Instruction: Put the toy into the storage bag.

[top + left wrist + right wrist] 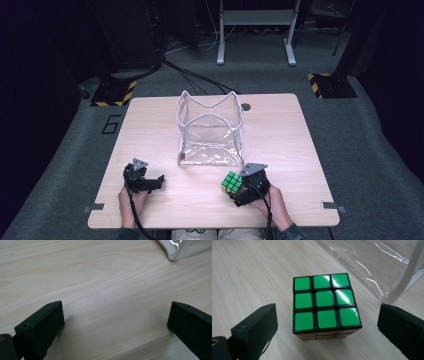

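Stage: early, nothing bagged | cube [325, 305] sits on table [150, 125] between my right tongs [325, 325], spread, not pinching | left tongs [115, 322] spread, idle | left: grip, lift into clear bag [210, 132]

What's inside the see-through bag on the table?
The clear bag looks empty: through its walls only the wooden table shows. A small brown tag sits at its front corner. Nothing seems hidden.

Open table [150, 125] across the left of frame; clear bag [210, 131] blocking centre, cube [232, 181] just below its lower-right corner.
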{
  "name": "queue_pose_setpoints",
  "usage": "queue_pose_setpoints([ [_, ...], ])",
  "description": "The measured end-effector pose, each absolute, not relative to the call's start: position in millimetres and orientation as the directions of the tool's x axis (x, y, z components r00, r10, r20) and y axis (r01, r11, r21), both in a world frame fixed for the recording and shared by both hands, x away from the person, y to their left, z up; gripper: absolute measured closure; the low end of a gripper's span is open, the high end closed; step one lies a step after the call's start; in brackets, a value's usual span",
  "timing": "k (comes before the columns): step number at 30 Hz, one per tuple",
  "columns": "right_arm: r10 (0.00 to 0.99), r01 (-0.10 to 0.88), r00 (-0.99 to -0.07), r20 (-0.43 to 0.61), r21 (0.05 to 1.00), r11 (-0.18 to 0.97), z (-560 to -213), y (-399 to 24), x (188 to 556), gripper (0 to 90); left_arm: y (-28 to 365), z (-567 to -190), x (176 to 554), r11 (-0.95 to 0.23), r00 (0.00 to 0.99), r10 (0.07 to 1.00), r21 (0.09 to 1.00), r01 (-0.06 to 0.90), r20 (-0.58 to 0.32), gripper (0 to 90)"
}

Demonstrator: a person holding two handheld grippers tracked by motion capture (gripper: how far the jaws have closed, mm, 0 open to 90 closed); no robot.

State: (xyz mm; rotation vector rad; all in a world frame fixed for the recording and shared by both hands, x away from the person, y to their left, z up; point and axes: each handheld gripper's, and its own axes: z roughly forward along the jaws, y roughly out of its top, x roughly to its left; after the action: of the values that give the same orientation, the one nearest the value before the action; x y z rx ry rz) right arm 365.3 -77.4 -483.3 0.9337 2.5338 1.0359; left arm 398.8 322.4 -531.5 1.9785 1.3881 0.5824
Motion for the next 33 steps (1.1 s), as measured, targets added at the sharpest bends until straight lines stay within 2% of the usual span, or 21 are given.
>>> queue_pose_setpoints([
  [21, 0.622, 0.476, -0.783, 0.017, 0.660, 0.581, -503, -55, 377, 2.2, 322, -532, 399, -0.233, 0.342, 0.940, 0.721, 0.653, -0.007, 0.8],
  [23, 0.621, 0.474, -0.783, 0.018, 0.664, 0.578, -505, -55, 378, 7.6, 322, -532, 399, -0.233, 0.342, 0.940, 0.721, 0.653, -0.007, 0.8],
  [24, 0.621, 0.474, -0.783, 0.018, 0.664, 0.578, -505, -55, 378, 7.6, 322, -532, 399, -0.233, 0.342, 0.940, 0.721, 0.653, -0.007, 0.8],
  [25, 0.629, 0.480, -0.777, 0.023, 0.668, 0.569, -506, -56, 378, 14.7, 322, -532, 399, -0.232, 0.342, 0.940, 0.721, 0.653, -0.007, 0.8],
  [27, 0.630, 0.487, -0.776, 0.031, 0.664, 0.567, -507, -56, 378, 16.3, 322, -532, 399, -0.232, 0.342, 0.940, 0.721, 0.653, -0.007, 0.8],
  [28, 0.634, 0.483, -0.773, 0.018, 0.666, 0.569, -507, -56, 379, 24.9, 322, -532, 399, -0.233, 0.342, 0.940, 0.721, 0.653, -0.006, 0.8],
  [30, 0.642, 0.486, -0.767, 0.011, 0.663, 0.569, -508, -56, 379, 30.9, 322, -532, 399, -0.233, 0.342, 0.940, 0.721, 0.653, -0.006, 0.9],
  [33, 0.640, 0.483, -0.769, 0.005, 0.661, 0.575, -508, -56, 378, 32.9, 322, -531, 399, -0.234, 0.343, 0.939, 0.720, 0.653, -0.005, 0.8],
])
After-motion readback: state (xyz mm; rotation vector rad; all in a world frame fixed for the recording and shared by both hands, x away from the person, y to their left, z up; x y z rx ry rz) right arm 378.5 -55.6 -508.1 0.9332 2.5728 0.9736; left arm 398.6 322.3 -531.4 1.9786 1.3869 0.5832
